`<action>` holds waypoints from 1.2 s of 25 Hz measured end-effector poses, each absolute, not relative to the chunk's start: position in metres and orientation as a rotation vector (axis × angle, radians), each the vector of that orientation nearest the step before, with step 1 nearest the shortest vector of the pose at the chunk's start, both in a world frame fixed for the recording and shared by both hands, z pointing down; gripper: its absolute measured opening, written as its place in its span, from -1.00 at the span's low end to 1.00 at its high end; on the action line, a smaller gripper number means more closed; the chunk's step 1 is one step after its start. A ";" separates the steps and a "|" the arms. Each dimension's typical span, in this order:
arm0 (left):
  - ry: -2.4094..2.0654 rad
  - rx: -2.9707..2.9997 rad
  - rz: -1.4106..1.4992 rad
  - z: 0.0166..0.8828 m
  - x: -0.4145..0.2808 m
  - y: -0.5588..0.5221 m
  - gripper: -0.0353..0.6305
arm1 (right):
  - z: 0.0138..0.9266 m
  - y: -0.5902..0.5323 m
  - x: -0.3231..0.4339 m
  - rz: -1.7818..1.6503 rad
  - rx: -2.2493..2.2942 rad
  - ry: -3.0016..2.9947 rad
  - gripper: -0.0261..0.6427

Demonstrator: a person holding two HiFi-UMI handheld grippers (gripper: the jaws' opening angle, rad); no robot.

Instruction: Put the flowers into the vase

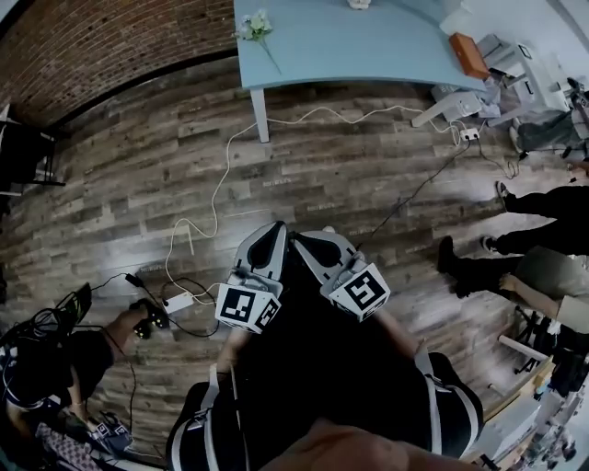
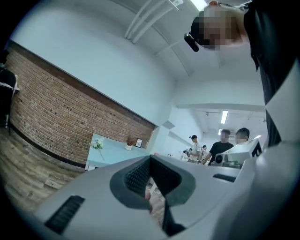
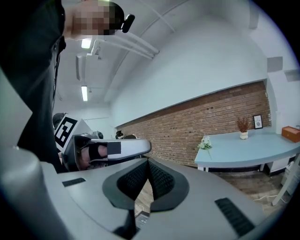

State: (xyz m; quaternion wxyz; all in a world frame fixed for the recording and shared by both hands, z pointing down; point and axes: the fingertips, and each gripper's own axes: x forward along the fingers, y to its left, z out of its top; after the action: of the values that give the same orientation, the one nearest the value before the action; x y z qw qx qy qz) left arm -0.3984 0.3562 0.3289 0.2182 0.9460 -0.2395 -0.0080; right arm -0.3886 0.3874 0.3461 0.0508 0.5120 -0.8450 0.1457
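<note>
Holding both grippers close in front of the body above the wooden floor [image 1: 322, 175], the person is well apart from the light blue table [image 1: 368, 46], where the flowers [image 1: 255, 27] lie near its left corner with the stem running toward the near edge. The left gripper [image 2: 150, 158] has its jaws pressed together with nothing between them, and the right gripper [image 3: 148, 162] likewise has its jaws closed tip to tip and empty. A small white vase [image 3: 243, 135] with dry twigs stands farther back on the table by the brick wall [image 3: 197, 126], apart from the flowers.
</note>
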 end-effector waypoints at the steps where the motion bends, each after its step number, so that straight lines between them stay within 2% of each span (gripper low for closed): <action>1: -0.657 2.620 -0.016 0.330 -0.400 0.355 -0.75 | 0.346 0.386 -0.390 0.452 1.574 -2.565 -0.87; 12: -0.738 2.585 -0.004 0.338 -0.391 0.314 -0.75 | 0.363 0.356 -0.351 0.617 1.705 -2.504 -0.87; 30: -1.027 2.670 0.040 0.310 -0.296 0.239 -0.75 | 0.360 0.289 -0.225 0.616 1.678 -2.632 -0.87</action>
State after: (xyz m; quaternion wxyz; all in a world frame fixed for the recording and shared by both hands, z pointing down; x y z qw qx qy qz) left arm -0.2962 0.2389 0.3099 0.1398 0.9241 -0.3554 0.0139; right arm -0.2253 0.2893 0.3596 -0.0197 0.5273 -0.8271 0.1936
